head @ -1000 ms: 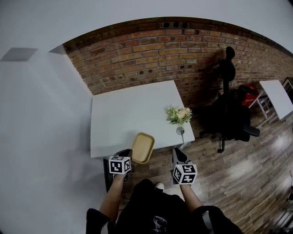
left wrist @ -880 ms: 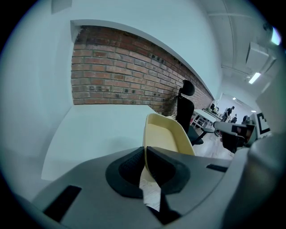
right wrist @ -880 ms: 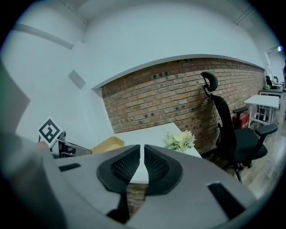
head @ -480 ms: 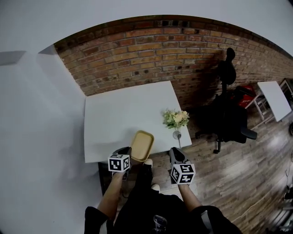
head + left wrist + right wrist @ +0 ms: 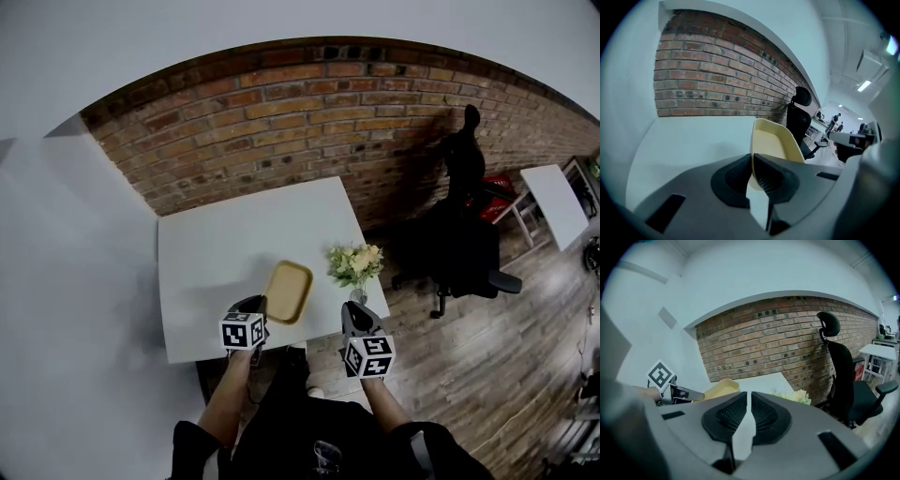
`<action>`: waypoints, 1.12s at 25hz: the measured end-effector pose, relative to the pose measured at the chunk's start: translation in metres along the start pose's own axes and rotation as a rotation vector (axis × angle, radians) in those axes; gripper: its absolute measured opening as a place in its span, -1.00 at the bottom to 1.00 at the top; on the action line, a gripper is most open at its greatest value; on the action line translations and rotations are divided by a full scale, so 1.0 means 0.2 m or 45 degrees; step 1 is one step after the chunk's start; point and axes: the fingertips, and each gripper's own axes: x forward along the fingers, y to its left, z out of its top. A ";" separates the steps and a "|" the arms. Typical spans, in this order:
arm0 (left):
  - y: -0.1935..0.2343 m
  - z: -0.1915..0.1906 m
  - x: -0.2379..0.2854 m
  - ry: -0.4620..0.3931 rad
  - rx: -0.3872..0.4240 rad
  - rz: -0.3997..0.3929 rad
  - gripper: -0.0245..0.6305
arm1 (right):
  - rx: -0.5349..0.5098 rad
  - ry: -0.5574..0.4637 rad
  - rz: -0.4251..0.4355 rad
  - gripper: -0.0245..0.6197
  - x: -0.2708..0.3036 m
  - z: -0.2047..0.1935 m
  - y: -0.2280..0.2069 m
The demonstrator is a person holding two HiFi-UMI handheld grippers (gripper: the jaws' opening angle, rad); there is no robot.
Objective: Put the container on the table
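Now carried in past the near edge, the yellow container (image 5: 287, 292) hangs tilted over the white tabletop (image 5: 216, 253), its rim clenched by the fingers of the left gripper (image 5: 255, 307), while the right gripper (image 5: 352, 315) keeps its fingers pressed together on nothing; lowering and release likely remain.

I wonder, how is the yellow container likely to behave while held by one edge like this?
Probably stiff: the yellow container juts out from the left gripper, pinched only at its rim, without sagging. Likely light, being shallow, thin-walled and empty. It may pivot in so narrow a grip.
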 end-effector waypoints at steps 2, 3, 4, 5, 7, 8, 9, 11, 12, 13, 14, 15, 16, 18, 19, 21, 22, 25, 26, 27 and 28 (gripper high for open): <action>0.04 0.07 0.05 -0.002 0.001 -0.011 -0.84 | -0.004 -0.003 -0.003 -0.85 0.07 0.05 0.01; 0.06 0.11 0.07 -0.003 0.002 -0.016 -0.84 | -0.005 -0.002 -0.005 -0.85 0.10 0.08 0.01; 0.07 0.15 0.09 -0.004 0.008 -0.019 -0.84 | -0.006 -0.003 -0.007 -0.85 0.12 0.10 0.01; 0.09 0.19 0.11 -0.006 0.025 -0.019 -0.84 | -0.009 -0.005 -0.009 -0.85 0.15 0.13 0.01; 0.11 0.27 0.16 -0.005 0.082 -0.015 -0.84 | -0.013 -0.016 -0.018 -0.85 0.21 0.18 0.00; 0.12 0.30 0.19 -0.004 0.100 -0.021 -0.84 | -0.012 -0.023 -0.026 -0.85 0.23 0.21 -0.01; 0.12 0.33 0.21 -0.005 0.100 -0.036 -0.84 | -0.010 -0.030 -0.036 -0.85 0.25 0.24 -0.02; 0.13 0.39 0.26 -0.008 0.083 -0.066 -0.84 | -0.008 -0.039 -0.053 -0.85 0.29 0.29 -0.03; 0.14 0.42 0.28 -0.010 0.081 -0.074 -0.84 | -0.010 -0.043 -0.059 -0.85 0.31 0.31 -0.03; 0.15 0.46 0.31 -0.012 0.079 -0.079 -0.84 | -0.012 -0.045 -0.062 -0.85 0.33 0.33 -0.03; 0.16 0.48 0.33 -0.016 0.072 -0.085 -0.84 | -0.013 -0.045 -0.065 -0.85 0.35 0.34 -0.03; 0.17 0.51 0.35 -0.020 0.056 -0.092 -0.84 | -0.015 -0.044 -0.067 -0.85 0.37 0.35 -0.03; 0.18 0.53 0.38 -0.024 0.034 -0.100 -0.84 | -0.016 -0.040 -0.068 -0.85 0.38 0.36 -0.02; 0.19 0.56 0.43 -0.027 -0.011 -0.115 -0.84 | -0.029 -0.032 -0.073 -0.85 0.41 0.36 -0.01; 0.20 0.57 0.46 -0.027 -0.029 -0.117 -0.84 | -0.039 -0.026 -0.076 -0.85 0.43 0.36 0.00; 0.22 0.58 0.52 -0.028 -0.059 -0.112 -0.84 | -0.043 -0.014 -0.079 -0.85 0.45 0.36 0.01; 0.23 0.58 0.55 -0.030 -0.079 -0.108 -0.84 | -0.036 -0.009 -0.081 -0.85 0.46 0.35 0.01; 0.26 0.61 0.62 -0.049 -0.134 -0.089 -0.84 | -0.018 0.000 -0.096 -0.85 0.50 0.36 0.00; 0.27 0.62 0.64 -0.058 -0.144 -0.083 -0.84 | -0.014 0.001 -0.102 -0.85 0.51 0.36 0.00; 0.27 0.64 0.67 -0.063 -0.150 -0.081 -0.84 | -0.012 0.002 -0.107 -0.85 0.52 0.37 -0.01; 0.27 0.65 0.69 -0.065 -0.154 -0.082 -0.84 | -0.011 0.003 -0.113 -0.85 0.53 0.37 -0.02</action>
